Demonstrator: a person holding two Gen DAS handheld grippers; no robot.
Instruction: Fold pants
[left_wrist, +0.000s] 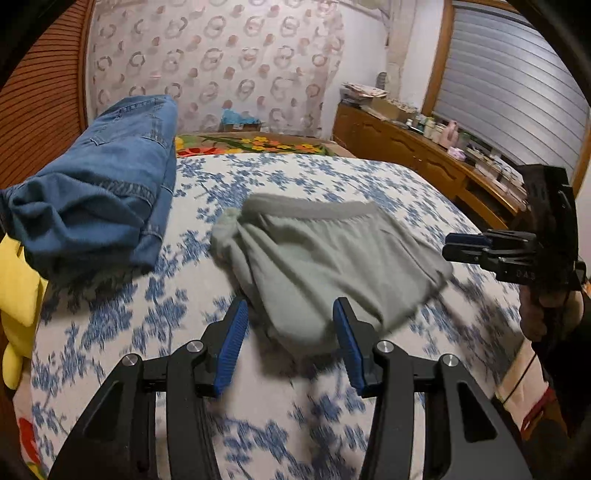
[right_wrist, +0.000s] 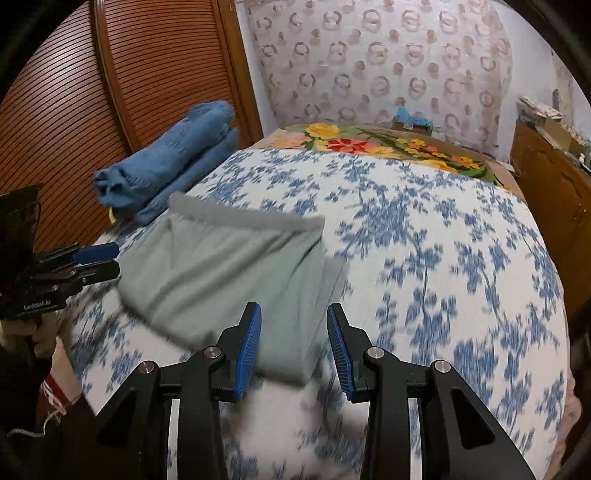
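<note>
Grey pants (left_wrist: 332, 258) lie folded into a compact bundle on the bed, waistband on the far side; the right wrist view shows the pants (right_wrist: 221, 269) too. My left gripper (left_wrist: 291, 302) hovers open just short of their near left edge, no cloth pinched between its blue pads. My right gripper (right_wrist: 293, 307) is open over the near right corner of the bundle, also holding nothing. Each gripper shows in the other's view: the right gripper (left_wrist: 447, 246) at the bundle's right side, the left gripper (right_wrist: 112, 262) at its left side.
Folded blue jeans (left_wrist: 103, 195) rest at the bed's left edge by a louvred wooden door (right_wrist: 74, 110). The bedspread (left_wrist: 295, 173) is white with blue flowers. A flowered blanket (right_wrist: 369, 144) lies at the far end. A cluttered wooden dresser (left_wrist: 424, 147) runs along the right. A yellow item (left_wrist: 18, 295) sits at left.
</note>
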